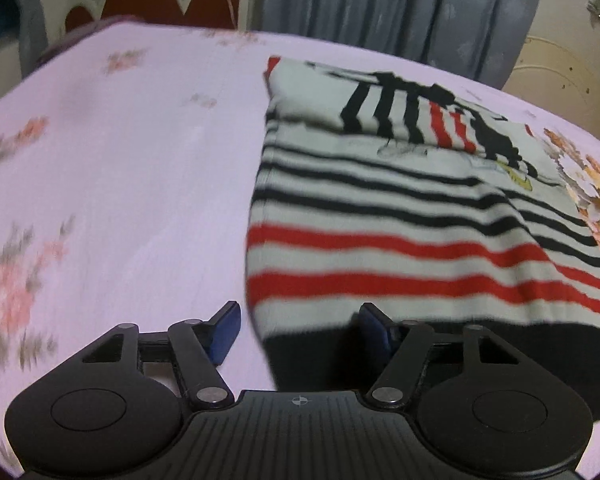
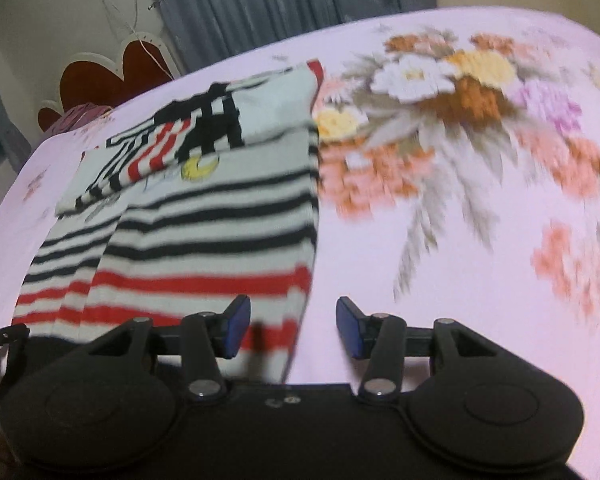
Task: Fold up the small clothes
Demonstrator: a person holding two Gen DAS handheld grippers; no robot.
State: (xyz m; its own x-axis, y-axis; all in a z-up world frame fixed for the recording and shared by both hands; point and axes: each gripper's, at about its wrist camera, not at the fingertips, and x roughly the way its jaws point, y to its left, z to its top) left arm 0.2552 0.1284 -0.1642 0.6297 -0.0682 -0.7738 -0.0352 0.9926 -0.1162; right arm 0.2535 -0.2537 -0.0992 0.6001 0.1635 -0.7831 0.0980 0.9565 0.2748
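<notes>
While both grippers' fingers are standing apart and gripping nothing, the left gripper [image 1: 296,334] and right gripper [image 2: 292,328] are hovering beside the folded white knit garment with red and black stripes [image 1: 400,216]; only the right wrist view is showing the big orange-and-yellow flower print on the pink bedsheet [image 2: 452,92] whole.

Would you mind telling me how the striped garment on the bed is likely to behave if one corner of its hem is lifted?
The striped garment would probably hang floppy: it is soft knit, already folded over itself with creases. It looks light, so it should lift easily. Its folded sleeves may slip loose, since they only rest on top. On the floral bedsheet it would likely drag and bunch rather than slide cleanly.
</notes>
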